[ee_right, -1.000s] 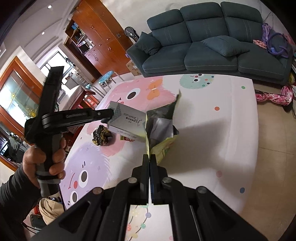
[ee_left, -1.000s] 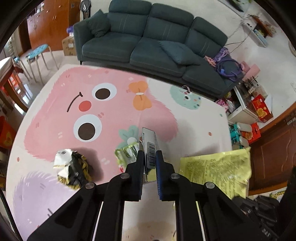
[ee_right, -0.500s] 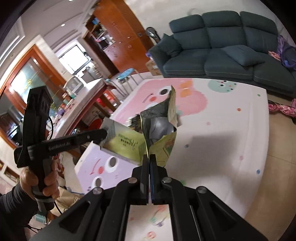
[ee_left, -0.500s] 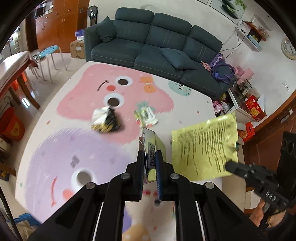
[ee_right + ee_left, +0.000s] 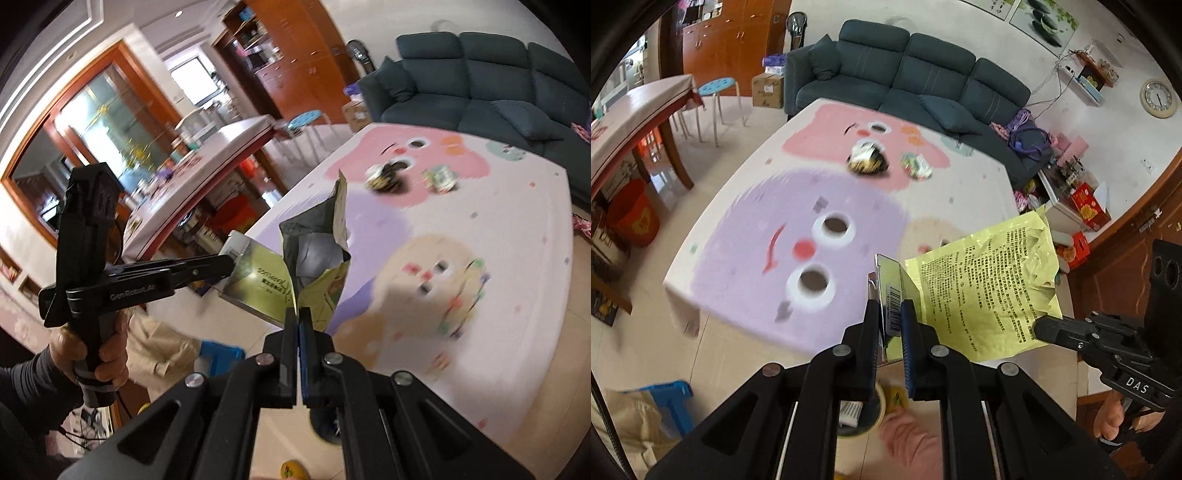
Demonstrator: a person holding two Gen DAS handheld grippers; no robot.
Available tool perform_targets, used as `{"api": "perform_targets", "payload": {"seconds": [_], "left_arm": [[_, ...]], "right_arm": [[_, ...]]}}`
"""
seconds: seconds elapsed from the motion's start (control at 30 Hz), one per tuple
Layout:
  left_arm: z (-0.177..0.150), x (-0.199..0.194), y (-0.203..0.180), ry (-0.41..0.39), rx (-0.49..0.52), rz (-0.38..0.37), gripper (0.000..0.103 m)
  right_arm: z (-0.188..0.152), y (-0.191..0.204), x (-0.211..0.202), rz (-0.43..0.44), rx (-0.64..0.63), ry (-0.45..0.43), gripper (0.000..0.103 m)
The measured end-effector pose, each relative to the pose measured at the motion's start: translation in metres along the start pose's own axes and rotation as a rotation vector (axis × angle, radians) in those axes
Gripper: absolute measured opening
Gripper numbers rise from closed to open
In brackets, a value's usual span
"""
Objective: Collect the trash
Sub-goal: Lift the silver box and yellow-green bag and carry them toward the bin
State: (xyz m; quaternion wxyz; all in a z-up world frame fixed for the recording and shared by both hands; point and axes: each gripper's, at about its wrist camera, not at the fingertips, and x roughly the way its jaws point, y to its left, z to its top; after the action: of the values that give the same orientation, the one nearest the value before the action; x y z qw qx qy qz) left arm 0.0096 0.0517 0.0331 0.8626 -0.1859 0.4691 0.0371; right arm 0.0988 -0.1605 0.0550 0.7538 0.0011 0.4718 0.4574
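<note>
My left gripper (image 5: 889,308) is shut on a flattened shiny carton (image 5: 891,291) with a barcode, held above the near edge of the cartoon-print table (image 5: 746,236). To its right, my right gripper (image 5: 1039,326) pinches a yellow printed bag (image 5: 982,291). The right wrist view shows that gripper (image 5: 298,314) shut on the torn-open bag (image 5: 317,254), with the left gripper (image 5: 231,264) and carton (image 5: 258,284) just to the left. A crumpled black-and-white wrapper (image 5: 866,158) and a green-white wrapper (image 5: 916,166) lie far back on the table.
A dark sofa (image 5: 912,74) stands behind the table. A red bucket (image 5: 635,218) and a dining table (image 5: 639,110) are at the left. On the floor below my left gripper sit a round container (image 5: 857,413) and a blue stool (image 5: 668,398). A hand (image 5: 92,350) holds the left gripper.
Both grippers have drawn back from the wrappers toward the table's near edge and risen a little, still holding the carton and the bag. The right gripper has come into the left view.
</note>
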Motion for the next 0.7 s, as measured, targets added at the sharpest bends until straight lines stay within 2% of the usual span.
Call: {"api": "perform_targets", "payload": {"seconds": [0.13,0.33,0.5,0.7], "left_arm": [[-0.049,-0.012,0.023,0.036,-0.015,0.023,0.009],[-0.121,0.003,0.046,0.127,-0.049,0.028,0.009],[-0.169,0.046,0.058,0.187,-0.052,0.059,0.009],[-0.213,0.142,0.089,0.253,-0.105,0.086,0.009]], "right_arm": [[-0.038,0.035,0.012,-0.005,-0.033,0.054,0.001],[-0.097,0.059,0.041,-0.02,-0.044,0.143,0.001],[-0.148,0.05,0.09,-0.071,-0.017,0.207,0.001],[-0.205,0.013,0.169,-0.147,0.021,0.262,0.001]]}}
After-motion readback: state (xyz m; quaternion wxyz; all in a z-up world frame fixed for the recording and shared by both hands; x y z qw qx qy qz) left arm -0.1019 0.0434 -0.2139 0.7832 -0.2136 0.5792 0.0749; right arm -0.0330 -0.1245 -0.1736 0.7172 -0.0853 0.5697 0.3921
